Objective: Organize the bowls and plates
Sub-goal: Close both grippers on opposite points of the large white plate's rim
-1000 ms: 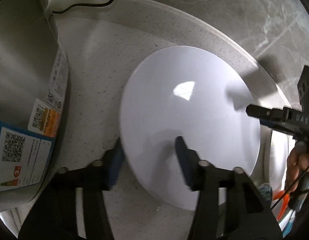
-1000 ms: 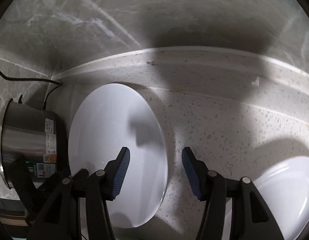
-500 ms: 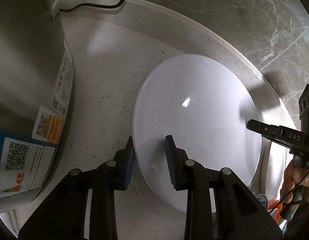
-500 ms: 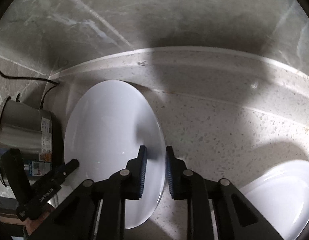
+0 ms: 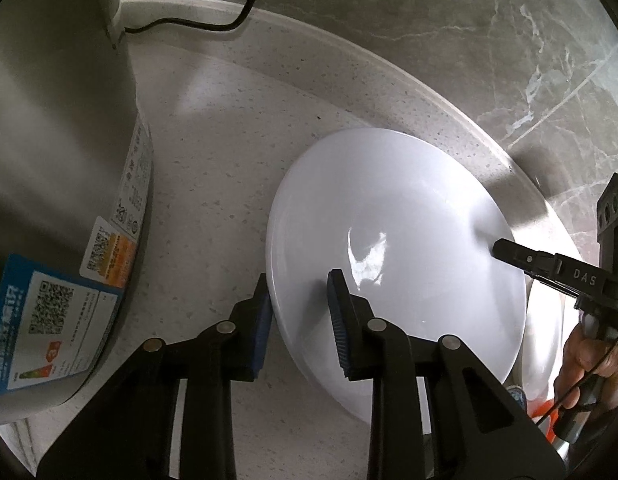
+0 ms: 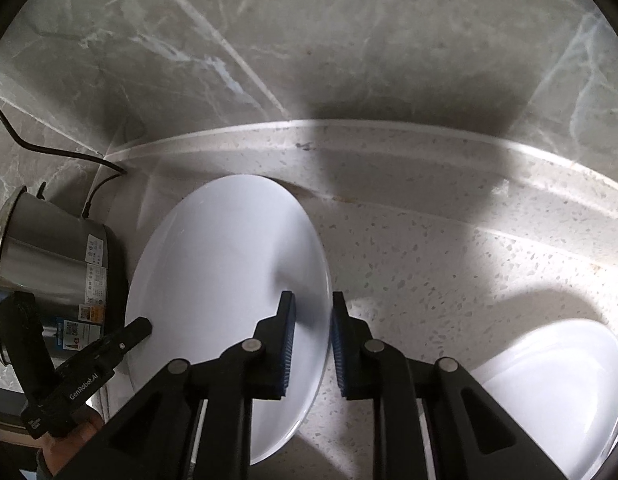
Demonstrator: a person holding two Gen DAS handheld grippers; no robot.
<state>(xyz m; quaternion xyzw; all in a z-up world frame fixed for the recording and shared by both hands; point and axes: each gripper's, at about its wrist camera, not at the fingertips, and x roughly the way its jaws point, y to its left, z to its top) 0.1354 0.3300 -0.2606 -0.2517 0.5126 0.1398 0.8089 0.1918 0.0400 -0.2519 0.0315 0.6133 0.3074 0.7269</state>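
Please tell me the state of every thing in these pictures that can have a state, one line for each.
large white plate: flat on the countertop, rim between the jaws of both grippers
left gripper: shut on the plate's near rim
right gripper: shut on the plate's right rim
second white plate: on the countertop to the right, apart, untouched
steel cooker: upright left of the plate, black cord attached
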